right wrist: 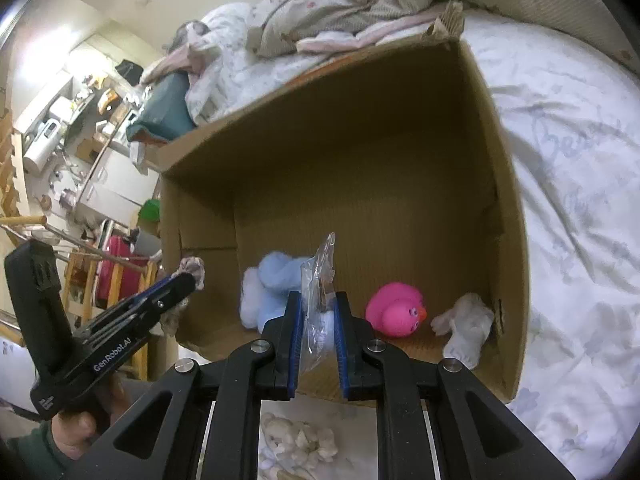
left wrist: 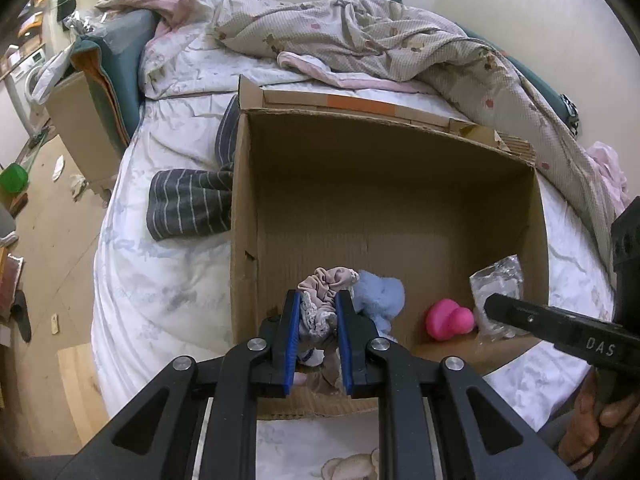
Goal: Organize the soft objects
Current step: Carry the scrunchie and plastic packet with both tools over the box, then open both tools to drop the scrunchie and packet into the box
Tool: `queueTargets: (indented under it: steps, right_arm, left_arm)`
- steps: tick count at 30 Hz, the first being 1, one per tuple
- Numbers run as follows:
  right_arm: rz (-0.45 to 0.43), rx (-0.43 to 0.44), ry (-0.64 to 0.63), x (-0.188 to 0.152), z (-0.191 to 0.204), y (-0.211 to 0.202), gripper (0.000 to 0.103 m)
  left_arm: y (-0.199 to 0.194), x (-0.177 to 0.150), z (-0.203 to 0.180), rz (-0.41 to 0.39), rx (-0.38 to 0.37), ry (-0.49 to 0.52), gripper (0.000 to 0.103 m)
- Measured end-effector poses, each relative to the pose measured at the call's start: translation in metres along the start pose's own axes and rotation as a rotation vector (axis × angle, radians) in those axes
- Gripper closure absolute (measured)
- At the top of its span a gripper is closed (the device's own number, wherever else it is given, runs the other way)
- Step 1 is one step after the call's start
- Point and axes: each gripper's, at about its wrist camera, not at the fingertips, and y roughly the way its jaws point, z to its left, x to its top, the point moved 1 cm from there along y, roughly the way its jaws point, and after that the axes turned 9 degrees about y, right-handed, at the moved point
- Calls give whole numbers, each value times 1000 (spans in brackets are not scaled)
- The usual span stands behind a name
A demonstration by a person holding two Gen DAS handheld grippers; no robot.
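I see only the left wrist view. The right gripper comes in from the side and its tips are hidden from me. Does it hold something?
Observer: Yes. The right gripper is shut on a clear bag, which stands upright between its fingers.
Operator: The pink toy shows me only its back. What is it?
Observer: A duck with an orange beak, facing the right side of the box.
Operator: Is anything beyond the duck, in that corner?
Observer: Yes, a white soft thing lies in the corner, apart from the duck.
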Motion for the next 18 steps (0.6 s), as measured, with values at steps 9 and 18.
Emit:
queueTargets:
  steps: [9, 18]
  right_arm:
    - [45, -31, 7, -7, -3, 11, 86]
    - [37, -27, 3, -4, 1, 13, 86]
  left_arm:
    - [3, -1, -7, 11, -32, 30, 87]
    - [0, -1, -10, -3, -25, 37, 87]
